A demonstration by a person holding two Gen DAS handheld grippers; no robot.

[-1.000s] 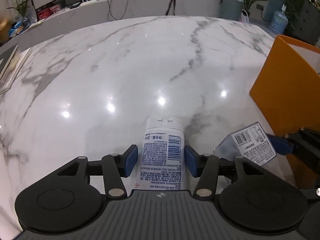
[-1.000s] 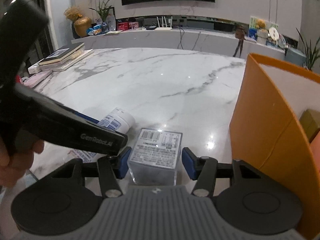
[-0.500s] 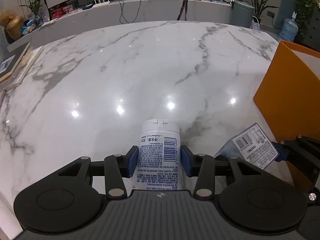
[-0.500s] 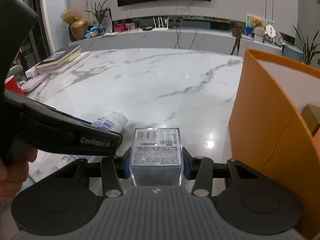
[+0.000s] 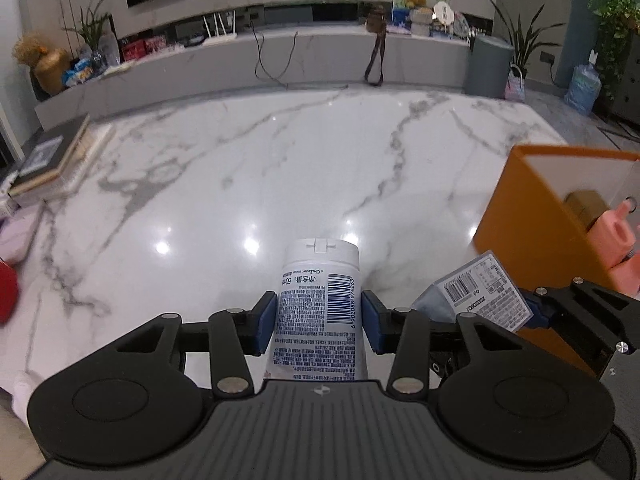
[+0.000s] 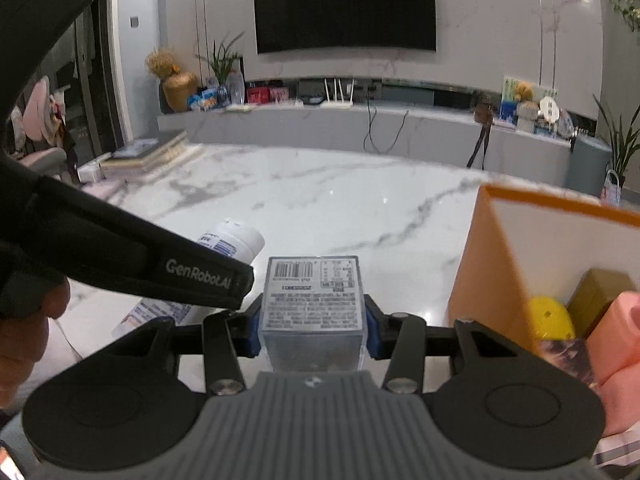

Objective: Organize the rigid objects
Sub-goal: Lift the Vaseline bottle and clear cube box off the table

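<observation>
Left wrist view: I have the left gripper (image 5: 319,320) pinching a white tube (image 5: 318,312) across its body, cap pointing forward, blue pads tight on both sides. It looks lifted off the marble table (image 5: 260,168), though I can't confirm the clearance. Right wrist view: the right gripper (image 6: 312,326) is clamped on a small clear box (image 6: 312,300) with a barcode label on top, jaws pressed against its side walls. Both items are in hand, side by side, near the open orange bin (image 6: 492,264), which sits to my right.

Step, as I read it: pickup done, transport to the bin underway. The bin already holds a yellow item (image 6: 550,318), a pink block (image 6: 616,332) and an olive box (image 6: 600,292), so free space is tight.

Next move needs the right gripper to clear the near rim, then drop the box in a gap. The left must wait or cross over behind it; collision risk between the two grippers is real.
</observation>
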